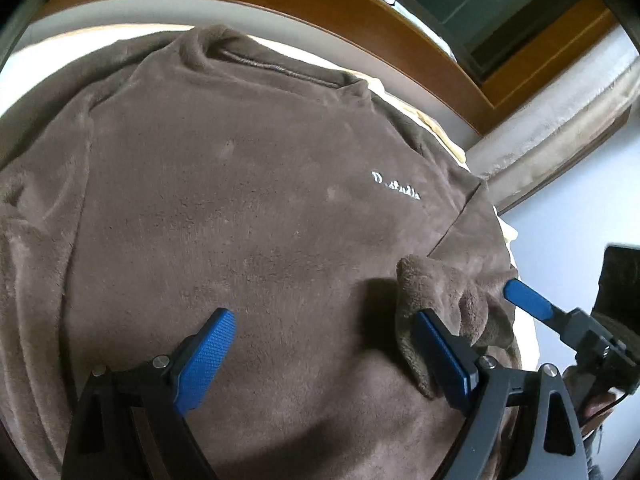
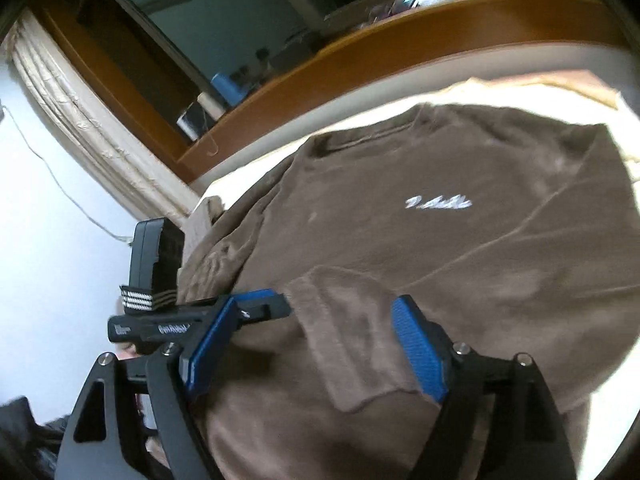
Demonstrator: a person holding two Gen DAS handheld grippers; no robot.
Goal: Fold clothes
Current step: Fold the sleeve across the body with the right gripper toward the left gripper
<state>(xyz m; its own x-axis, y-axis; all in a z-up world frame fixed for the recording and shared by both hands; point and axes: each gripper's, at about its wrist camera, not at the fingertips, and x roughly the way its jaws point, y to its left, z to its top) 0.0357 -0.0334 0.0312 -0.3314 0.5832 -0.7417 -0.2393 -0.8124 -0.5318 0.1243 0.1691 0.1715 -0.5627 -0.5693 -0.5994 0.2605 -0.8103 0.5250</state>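
1 fold looks made on the brown fleece sweater (image 1: 248,200): a sleeve (image 2: 344,344) lies turned in over the body below the white chest lettering (image 2: 438,202), while the far sleeve and the hem seem still unfolded. The sweater lies flat on a pale bed (image 2: 256,176). The left gripper (image 1: 324,356) and right gripper (image 2: 316,344) both stand wide open over the cloth near the lettering, gripping nothing; a bunched cuff (image 1: 436,292) touches 1 left pad. Beyond the collar runs a wooden bed frame (image 1: 360,12) with clutter behind; nothing blocks the sweater.
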